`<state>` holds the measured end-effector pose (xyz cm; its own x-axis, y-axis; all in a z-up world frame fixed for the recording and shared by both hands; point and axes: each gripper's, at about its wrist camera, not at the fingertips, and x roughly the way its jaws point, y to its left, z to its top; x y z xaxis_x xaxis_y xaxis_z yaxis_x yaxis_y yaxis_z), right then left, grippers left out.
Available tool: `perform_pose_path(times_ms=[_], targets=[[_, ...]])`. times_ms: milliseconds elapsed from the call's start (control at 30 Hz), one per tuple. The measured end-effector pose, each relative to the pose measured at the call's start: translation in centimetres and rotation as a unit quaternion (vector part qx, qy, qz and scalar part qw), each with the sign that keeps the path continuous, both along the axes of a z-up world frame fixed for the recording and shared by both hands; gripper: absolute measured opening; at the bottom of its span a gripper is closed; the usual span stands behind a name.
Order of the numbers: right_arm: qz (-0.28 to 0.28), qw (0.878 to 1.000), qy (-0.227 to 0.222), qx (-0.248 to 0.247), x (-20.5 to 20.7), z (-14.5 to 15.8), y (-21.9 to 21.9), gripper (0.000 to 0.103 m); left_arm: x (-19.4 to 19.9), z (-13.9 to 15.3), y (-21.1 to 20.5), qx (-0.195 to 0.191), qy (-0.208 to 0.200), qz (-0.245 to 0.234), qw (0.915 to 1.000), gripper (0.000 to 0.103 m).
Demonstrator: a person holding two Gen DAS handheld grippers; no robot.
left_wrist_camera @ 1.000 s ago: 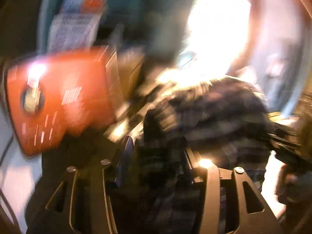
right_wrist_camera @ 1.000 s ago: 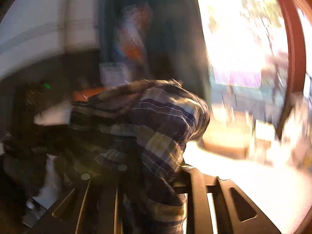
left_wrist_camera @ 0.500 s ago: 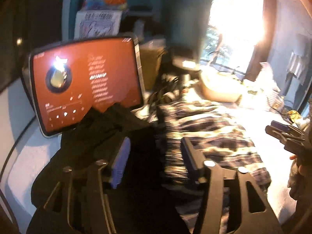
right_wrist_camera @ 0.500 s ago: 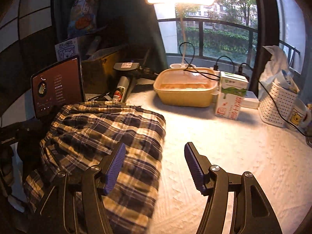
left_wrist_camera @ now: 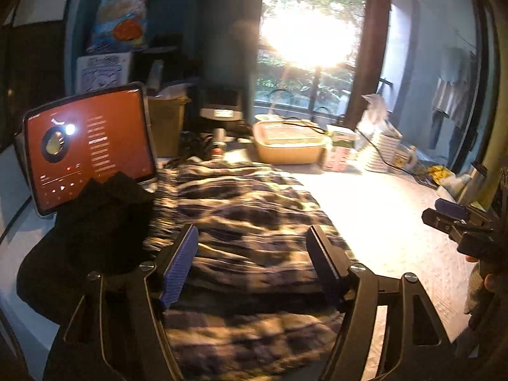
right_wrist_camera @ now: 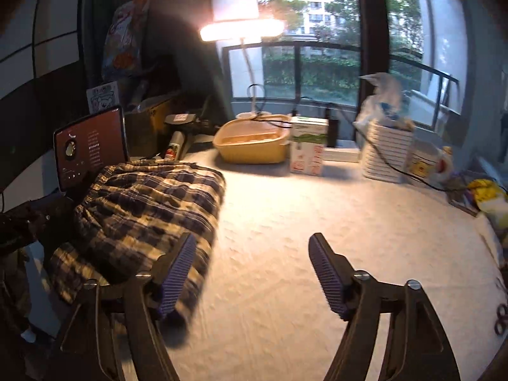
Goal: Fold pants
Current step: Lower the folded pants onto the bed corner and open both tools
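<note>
Plaid pants lie bunched on white quilted table beside lit tablet

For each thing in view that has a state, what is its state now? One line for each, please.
Left tool: open, holding nothing, above the pants.
Right tool: open, holding nothing.
Plaid pants: folded, lying on the table.
Tablet: screen on, propped upright.
Lamp: lit.
Yellow box: lid on.
</note>
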<state>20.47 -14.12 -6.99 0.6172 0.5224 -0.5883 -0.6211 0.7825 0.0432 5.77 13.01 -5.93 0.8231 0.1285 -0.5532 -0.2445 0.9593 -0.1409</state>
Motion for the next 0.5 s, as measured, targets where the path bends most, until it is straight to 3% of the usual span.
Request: perform_pose_path(times_ms=[267, 400, 433, 500], targets=[[-0.050, 0.998, -0.021, 0.015, -3.1, 1.3, -6.0, 0.078, -0.5, 1.0, -4.8, 0.009, -0.002, -0.045, 0.9989, 0.078], [-0.069, 0.996, -0.044, 0.031, -5.0, 2.8, -7.9, 0.079, -1.9, 2.9, -6.5, 0.020, -0.034, -0.052, 0.9979, 0.082], [-0.073, 0.995, -0.056, 0.033, -5.7, 3.5, -8.3, 0.082, -2.4, 3.5, -6.8, 0.025, -0.046, -0.049, 0.9974, 0.089], [-0.075, 0.993, -0.080, 0.038, -7.3, 4.9, -9.0, 0.103, -3.8, 4.9, -7.4, 0.037, -0.087, -0.047, 0.9944, 0.101]])
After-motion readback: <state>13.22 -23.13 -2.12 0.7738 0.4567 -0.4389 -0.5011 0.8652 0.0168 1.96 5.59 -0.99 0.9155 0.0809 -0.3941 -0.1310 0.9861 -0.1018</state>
